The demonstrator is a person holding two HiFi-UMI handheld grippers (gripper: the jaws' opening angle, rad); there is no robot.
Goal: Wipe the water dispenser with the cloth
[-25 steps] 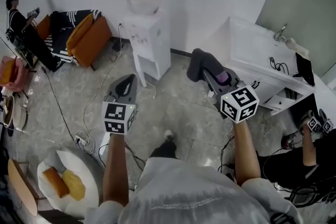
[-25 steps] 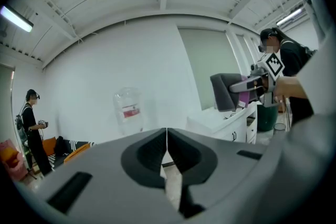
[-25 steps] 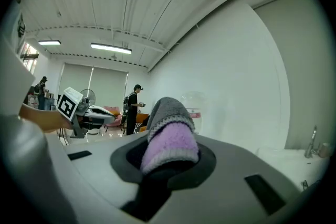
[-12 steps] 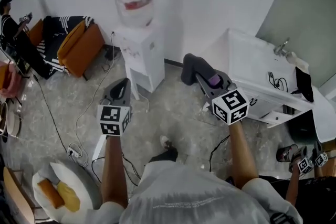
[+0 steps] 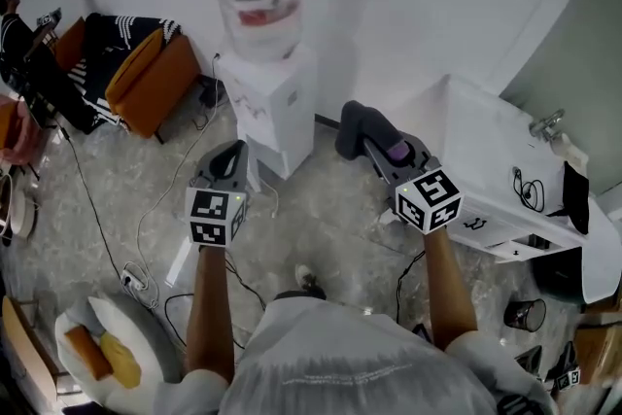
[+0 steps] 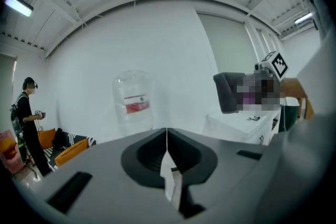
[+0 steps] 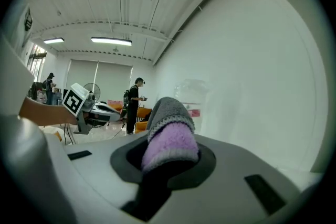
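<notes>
The right gripper (image 5: 391,151) is clamped on the cloth (image 5: 358,124), near but apart from the water dispenser (image 5: 270,97) on the floor by the wall. The left gripper (image 5: 229,158) is closed and empty. Wiping looks not yet begun.

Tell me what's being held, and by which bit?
The right gripper pinches the cloth by its near end, fold sticking out. The left gripper holds nothing.

A white short-sleeved shirt (image 5: 321,369); grey left tool (image 5: 233,151) and right tool (image 5: 377,145) bear black-and-white marker cubes (image 5: 216,216).
</notes>
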